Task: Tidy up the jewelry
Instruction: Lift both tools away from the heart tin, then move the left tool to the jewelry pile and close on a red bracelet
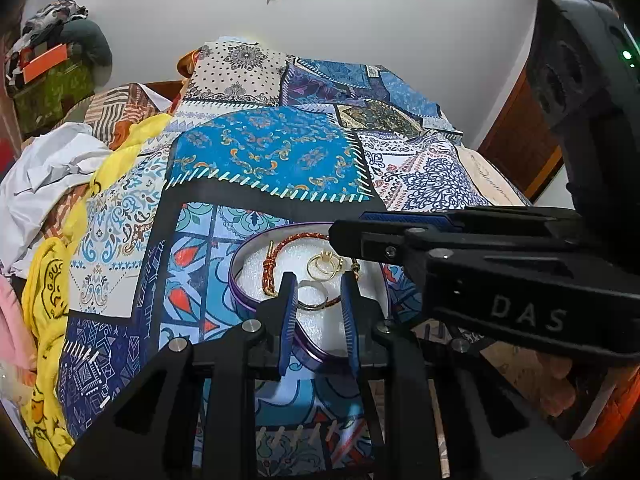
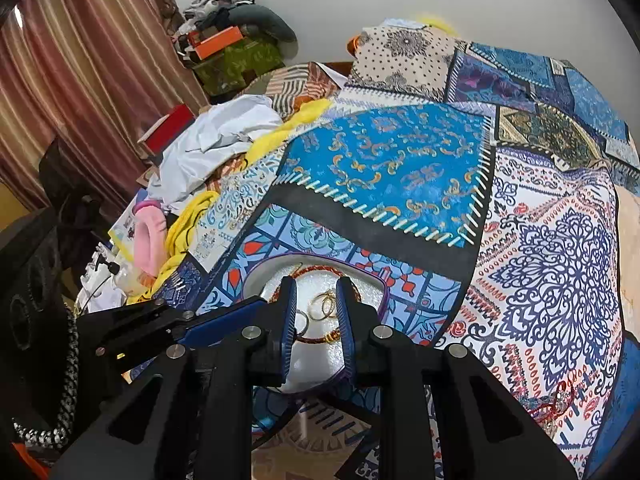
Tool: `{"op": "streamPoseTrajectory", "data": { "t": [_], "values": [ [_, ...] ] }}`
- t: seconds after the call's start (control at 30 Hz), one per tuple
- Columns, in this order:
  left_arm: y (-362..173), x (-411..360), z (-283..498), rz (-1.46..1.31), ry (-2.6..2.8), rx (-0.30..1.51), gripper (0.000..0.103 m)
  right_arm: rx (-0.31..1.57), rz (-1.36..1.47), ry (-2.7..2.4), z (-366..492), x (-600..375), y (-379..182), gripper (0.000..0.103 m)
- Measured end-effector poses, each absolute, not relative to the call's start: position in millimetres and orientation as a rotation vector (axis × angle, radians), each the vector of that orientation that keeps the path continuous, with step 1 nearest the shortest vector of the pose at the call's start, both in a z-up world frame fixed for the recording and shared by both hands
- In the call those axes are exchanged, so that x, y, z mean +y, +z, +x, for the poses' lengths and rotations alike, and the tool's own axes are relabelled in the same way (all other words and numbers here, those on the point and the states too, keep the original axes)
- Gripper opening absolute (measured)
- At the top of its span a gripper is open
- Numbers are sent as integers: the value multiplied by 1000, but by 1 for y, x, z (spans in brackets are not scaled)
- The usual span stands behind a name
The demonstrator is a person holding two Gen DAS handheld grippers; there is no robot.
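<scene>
Left wrist view — close above the round purple-rimmed tin (image 1: 240, 280), facing steeply down and forward over the patchwork bedspread (image 1: 264, 152). Right wrist view — same tin (image 2: 256, 276), likewise near and downward-facing. Shared: tin, bedspread, white wall (image 1: 360, 12).

Glossy metal rings (image 1: 325, 266), braided cord bracelet (image 1: 280, 254), matt printed cloth (image 1: 264, 152).
</scene>
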State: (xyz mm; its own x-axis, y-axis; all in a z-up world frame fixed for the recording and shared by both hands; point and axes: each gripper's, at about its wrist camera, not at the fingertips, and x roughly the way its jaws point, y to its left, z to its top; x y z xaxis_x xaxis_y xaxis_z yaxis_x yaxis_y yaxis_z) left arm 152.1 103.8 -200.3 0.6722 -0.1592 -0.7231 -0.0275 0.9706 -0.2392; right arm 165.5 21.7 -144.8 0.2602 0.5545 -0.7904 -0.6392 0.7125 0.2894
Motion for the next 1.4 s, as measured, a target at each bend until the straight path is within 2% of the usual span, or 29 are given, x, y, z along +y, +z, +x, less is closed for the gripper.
{"op": "streamPoseTrajectory", "data": {
  "t": [0.43,0.53,0.6,0.67,0.87,0.97,1.4],
  "values": [
    [-173,97,146,-204,-50,790,21,939,-92,758,157,-8,-114,19],
    [-163,93,144,-193,-51,772,22,902,-88,715,155,-26,-104,23],
    [-156,87,143,-182,-51,757,26,877,-92,686,153,-37,-99,31],
    [-150,82,144,-171,-55,745,27,851,-86,657,152,-50,-93,34],
    [-130,58,150,-125,-82,709,27,821,-60,584,151,-90,-85,35],
    [-123,44,154,-118,-107,697,32,814,-50,540,151,-111,-84,35],
    [-157,-14,181,-73,-218,811,33,882,-2,415,156,-182,-110,35]
  ]
}}
